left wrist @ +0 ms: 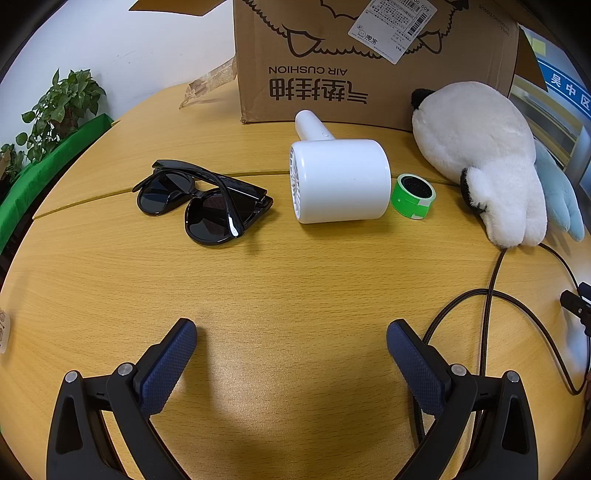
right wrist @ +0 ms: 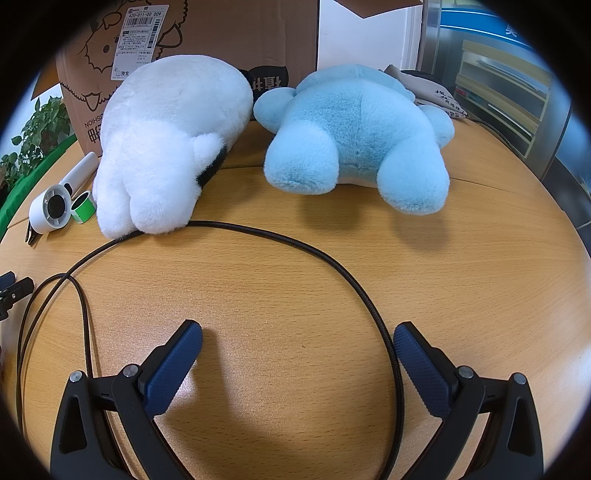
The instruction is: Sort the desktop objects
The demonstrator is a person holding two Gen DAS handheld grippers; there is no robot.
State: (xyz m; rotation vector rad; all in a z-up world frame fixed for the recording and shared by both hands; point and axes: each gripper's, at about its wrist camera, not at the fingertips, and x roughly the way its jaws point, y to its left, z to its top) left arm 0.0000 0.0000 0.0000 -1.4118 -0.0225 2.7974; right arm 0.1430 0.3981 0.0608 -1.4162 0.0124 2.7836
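Black sunglasses [left wrist: 201,201], a white handheld fan [left wrist: 338,177] and a green tape roll [left wrist: 413,195] lie in a row on the wooden table [left wrist: 295,280]. A white plush [left wrist: 480,155] lies at the right, with a blue plush [left wrist: 561,195] behind it. My left gripper [left wrist: 291,332] is open and empty, low over bare table in front of the fan. In the right wrist view the white plush [right wrist: 166,144] and blue plush [right wrist: 358,136] lie side by side, with the fan [right wrist: 51,210] and tape [right wrist: 83,208] far left. My right gripper [right wrist: 297,336] is open and empty, well short of the plushes.
A brown cardboard box [left wrist: 369,62] stands at the back of the table, also seen in the right wrist view [right wrist: 207,33]. A black braided cable [right wrist: 332,266] loops across the table between the right gripper's fingers [left wrist: 487,314]. A potted plant [left wrist: 59,110] stands beyond the left edge.
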